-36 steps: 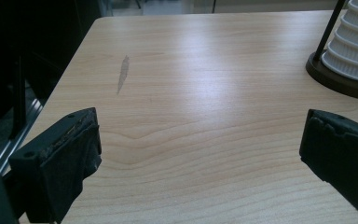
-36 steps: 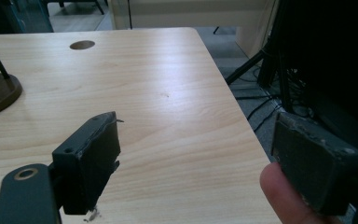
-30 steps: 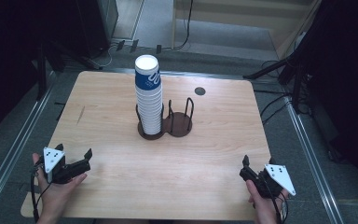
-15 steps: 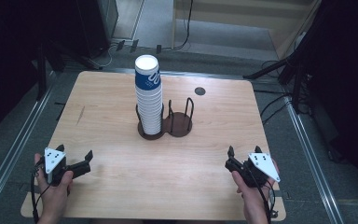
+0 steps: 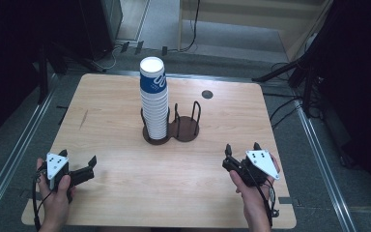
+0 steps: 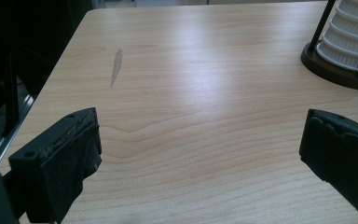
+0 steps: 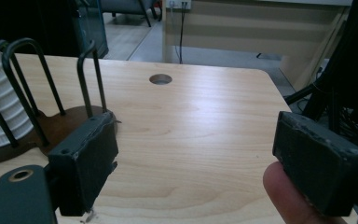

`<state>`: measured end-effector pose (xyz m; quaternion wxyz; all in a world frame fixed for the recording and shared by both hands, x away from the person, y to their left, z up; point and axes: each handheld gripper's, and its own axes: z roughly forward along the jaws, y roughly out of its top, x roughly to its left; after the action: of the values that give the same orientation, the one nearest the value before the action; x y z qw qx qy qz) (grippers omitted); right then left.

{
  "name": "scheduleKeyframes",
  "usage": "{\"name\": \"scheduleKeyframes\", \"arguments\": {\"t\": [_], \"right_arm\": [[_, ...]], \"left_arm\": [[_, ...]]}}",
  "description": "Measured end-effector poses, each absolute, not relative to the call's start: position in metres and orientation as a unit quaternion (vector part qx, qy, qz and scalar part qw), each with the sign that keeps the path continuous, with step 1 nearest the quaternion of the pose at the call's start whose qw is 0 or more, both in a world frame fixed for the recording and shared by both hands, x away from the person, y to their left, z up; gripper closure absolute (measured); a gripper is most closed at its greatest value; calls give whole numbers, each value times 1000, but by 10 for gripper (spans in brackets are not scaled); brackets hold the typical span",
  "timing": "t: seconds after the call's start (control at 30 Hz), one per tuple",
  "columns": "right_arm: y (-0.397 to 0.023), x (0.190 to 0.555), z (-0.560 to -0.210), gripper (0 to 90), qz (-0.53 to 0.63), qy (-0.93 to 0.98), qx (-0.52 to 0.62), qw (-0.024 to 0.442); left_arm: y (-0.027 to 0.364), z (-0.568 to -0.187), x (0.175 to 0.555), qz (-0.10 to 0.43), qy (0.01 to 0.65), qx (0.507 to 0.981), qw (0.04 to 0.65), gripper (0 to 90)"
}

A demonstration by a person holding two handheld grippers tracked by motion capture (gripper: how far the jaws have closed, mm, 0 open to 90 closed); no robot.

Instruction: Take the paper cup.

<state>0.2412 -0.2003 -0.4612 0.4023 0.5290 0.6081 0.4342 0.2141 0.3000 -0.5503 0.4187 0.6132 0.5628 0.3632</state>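
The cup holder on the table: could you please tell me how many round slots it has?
2. The left slot holds the tall stack of paper cups; the right slot, joined beside it, stands empty inside its wire posts.

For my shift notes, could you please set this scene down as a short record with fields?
Surface: wooden table
Holder: dark two-slot rack, mid-table
Left slot: tall stack of paper cups, top cup blue-banded
Right slot: nothing in it
Left gripper: open, nothing between its fingers, near the table's front left
Right gripper: open, nothing between its fingers, front right, pointing towards the rack
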Motion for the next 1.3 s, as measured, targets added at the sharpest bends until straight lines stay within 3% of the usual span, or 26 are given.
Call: {"name": "scheduleKeyframes", "arguments": {"t": [1.3], "right_arm": [[-114,267,-429,136,490,630,478,367]], "left_arm": [[300,-550,216,362,564,611,421,0]]}}
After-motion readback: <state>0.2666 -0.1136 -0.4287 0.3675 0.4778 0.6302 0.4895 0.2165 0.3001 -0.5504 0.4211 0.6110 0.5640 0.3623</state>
